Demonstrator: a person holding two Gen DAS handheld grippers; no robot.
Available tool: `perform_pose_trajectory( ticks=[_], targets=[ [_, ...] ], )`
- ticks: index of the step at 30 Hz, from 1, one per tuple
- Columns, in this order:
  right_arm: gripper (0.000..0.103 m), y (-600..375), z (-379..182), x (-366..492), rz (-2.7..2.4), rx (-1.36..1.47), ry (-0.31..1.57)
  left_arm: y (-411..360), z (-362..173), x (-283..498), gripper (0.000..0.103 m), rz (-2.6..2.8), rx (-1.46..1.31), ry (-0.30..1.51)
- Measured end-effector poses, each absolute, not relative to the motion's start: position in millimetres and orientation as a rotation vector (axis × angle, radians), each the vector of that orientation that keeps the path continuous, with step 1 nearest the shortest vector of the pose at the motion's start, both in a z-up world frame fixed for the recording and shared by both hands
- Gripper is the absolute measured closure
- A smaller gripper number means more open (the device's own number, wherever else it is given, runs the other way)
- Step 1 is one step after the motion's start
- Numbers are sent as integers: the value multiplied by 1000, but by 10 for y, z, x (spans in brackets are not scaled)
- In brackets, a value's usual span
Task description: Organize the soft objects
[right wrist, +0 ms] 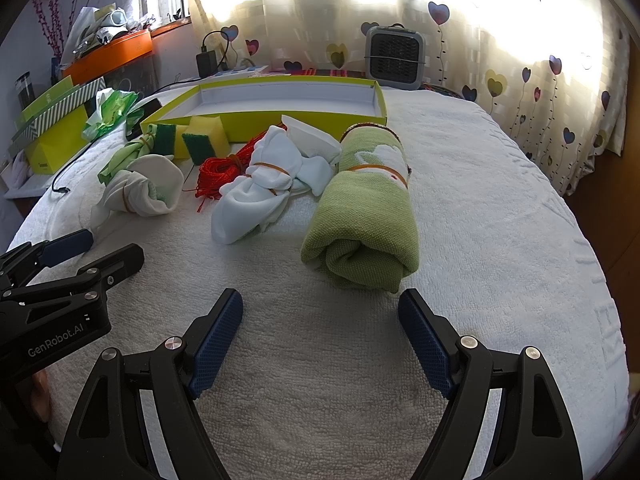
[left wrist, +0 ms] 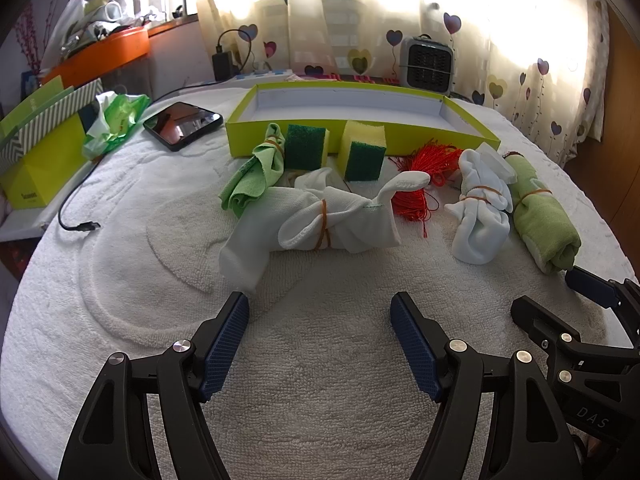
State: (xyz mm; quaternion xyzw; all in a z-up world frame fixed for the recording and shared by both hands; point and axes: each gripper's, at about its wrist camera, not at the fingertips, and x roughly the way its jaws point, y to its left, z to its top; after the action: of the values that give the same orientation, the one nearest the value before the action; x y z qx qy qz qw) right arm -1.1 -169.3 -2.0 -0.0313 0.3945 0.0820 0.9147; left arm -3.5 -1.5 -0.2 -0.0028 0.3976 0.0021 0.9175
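Note:
Soft things lie on a white towel before a shallow yellow-green box (left wrist: 472, 128) (right wrist: 384, 110). A white sock bundle (left wrist: 320, 224) (right wrist: 140, 192) bound with a rubber band lies just ahead of my left gripper (left wrist: 320, 312), which is open and holds nothing. A rolled green towel (right wrist: 364, 220) (left wrist: 544, 220) lies right ahead of my open, empty right gripper (right wrist: 320, 312). Between them are a second white bundle (left wrist: 480, 208) (right wrist: 272, 184) and red string (left wrist: 424, 176) (right wrist: 224, 172). Two yellow-green sponges (left wrist: 362, 150) (right wrist: 204, 138) and a green cloth (left wrist: 256, 172) (right wrist: 120, 160) sit by the box front.
A dark tablet (left wrist: 182, 124) and a black cable (left wrist: 76, 216) lie at the left. Yellow cartons (left wrist: 44, 160) and a green wipes pack (left wrist: 116, 120) stand at the left edge. A small grey heater (left wrist: 426, 62) (right wrist: 394, 58) stands behind the box before heart-patterned curtains.

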Motion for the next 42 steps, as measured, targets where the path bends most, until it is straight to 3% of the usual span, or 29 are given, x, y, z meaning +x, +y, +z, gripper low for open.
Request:
perform_pose_trajectory(
  ticks=[42],
  targets=[
    [23, -1791, 28, -32, 220, -5, 820, 103, 39, -48, 31, -83, -63, 834]
  ],
)
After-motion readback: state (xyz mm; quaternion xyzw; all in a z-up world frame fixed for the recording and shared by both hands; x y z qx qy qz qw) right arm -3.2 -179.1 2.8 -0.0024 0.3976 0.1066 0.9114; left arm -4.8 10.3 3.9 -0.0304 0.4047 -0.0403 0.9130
